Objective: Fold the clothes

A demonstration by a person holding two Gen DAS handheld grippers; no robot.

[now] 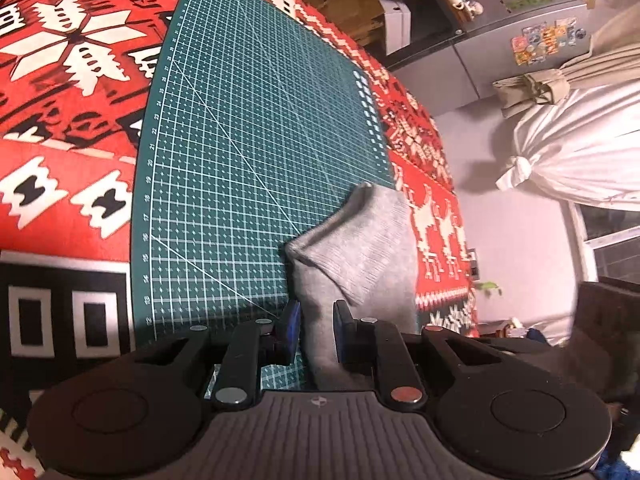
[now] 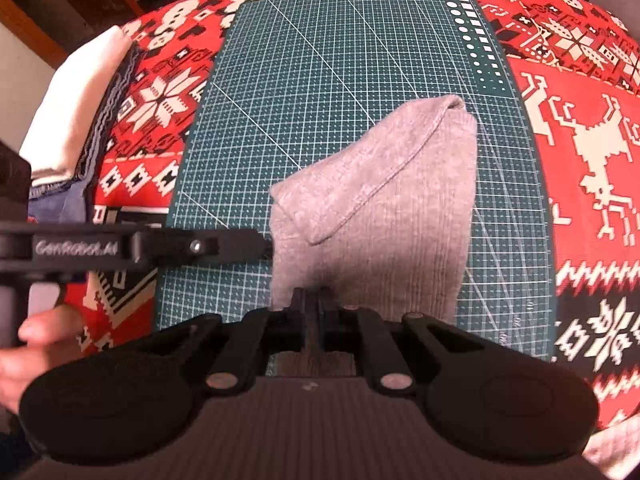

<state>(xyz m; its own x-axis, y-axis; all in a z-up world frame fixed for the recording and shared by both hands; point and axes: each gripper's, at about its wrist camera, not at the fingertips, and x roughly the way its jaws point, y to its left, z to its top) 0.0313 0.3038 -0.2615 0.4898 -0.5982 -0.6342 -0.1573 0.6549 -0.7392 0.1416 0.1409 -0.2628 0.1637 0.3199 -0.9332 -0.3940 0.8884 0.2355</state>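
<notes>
I have both tongs clenched on grey knit garment (image 2: 384, 208) | left tongs (image 1: 316, 320) on its left edge | right tongs (image 2: 310, 300) on near edge | over green cutting mat (image 2: 320, 80)

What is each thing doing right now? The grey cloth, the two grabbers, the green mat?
Grey cloth: partly folded, top flap turned over, lying on the mat.
Left gripper: shut on the cloth.
Right gripper: shut on the cloth's near edge.
Green mat: flat.
</notes>
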